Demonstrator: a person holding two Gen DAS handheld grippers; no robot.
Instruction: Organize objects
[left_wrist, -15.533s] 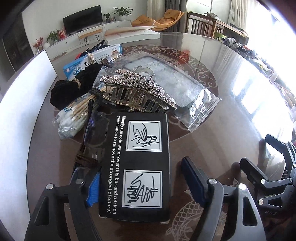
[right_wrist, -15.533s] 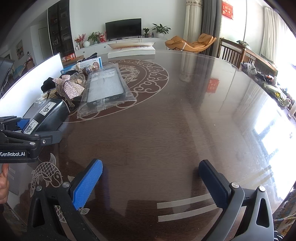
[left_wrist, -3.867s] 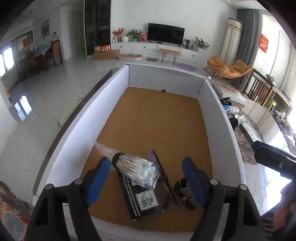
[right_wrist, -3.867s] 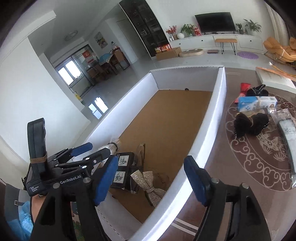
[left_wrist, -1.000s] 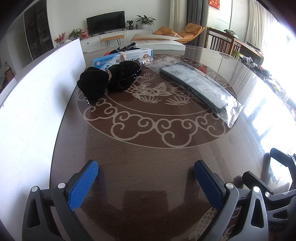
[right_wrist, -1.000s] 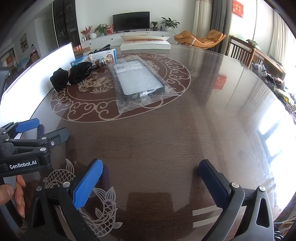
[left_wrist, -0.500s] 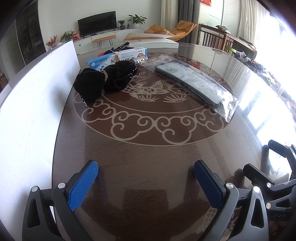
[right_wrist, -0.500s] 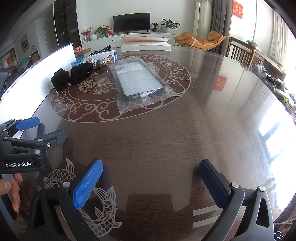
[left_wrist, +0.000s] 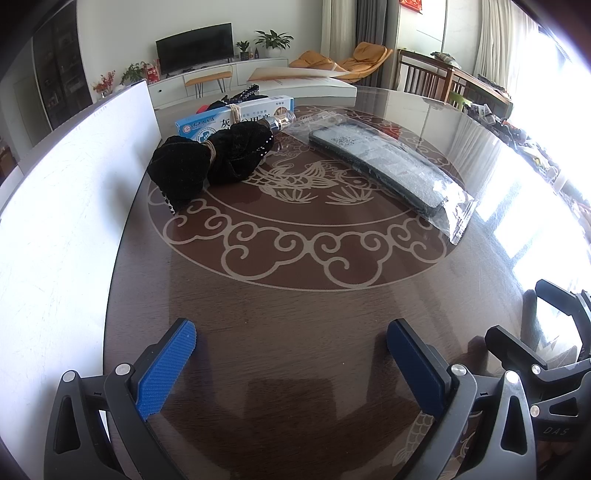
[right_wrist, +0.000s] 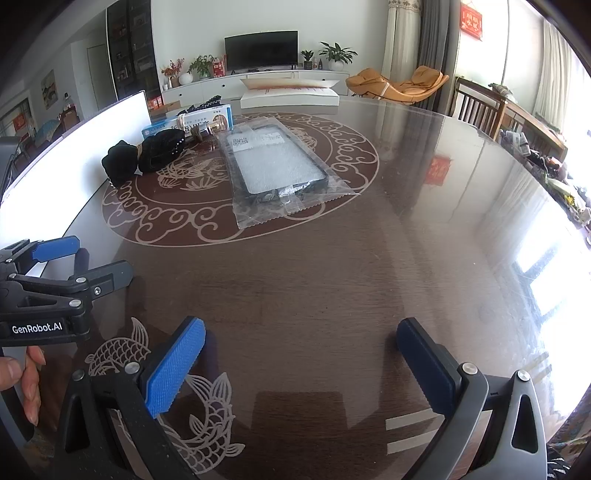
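Note:
A black velvet hair bow (left_wrist: 214, 164) lies on the round dark table (left_wrist: 295, 295) next to the white box wall (left_wrist: 62, 206). Behind it lies a blue and white carton (left_wrist: 236, 116) with a small bottle (left_wrist: 280, 120) beside it. A phone case in a clear bag (left_wrist: 384, 173) lies to the right. All also show in the right wrist view: bow (right_wrist: 144, 155), carton (right_wrist: 188, 123), bagged case (right_wrist: 277, 170). My left gripper (left_wrist: 291, 350) is open and empty above the table. My right gripper (right_wrist: 301, 350) is open and empty too.
The white box wall (right_wrist: 74, 147) runs along the table's left edge. The left gripper (right_wrist: 81, 254) shows at the left of the right wrist view, the right gripper's fingers (left_wrist: 524, 343) at the right of the left wrist view. A flat white package (right_wrist: 291, 94) lies at the far edge.
The left gripper has edged forward toward the bow and the carton over the last second. The right gripper has hardly moved. Both stay open and empty.

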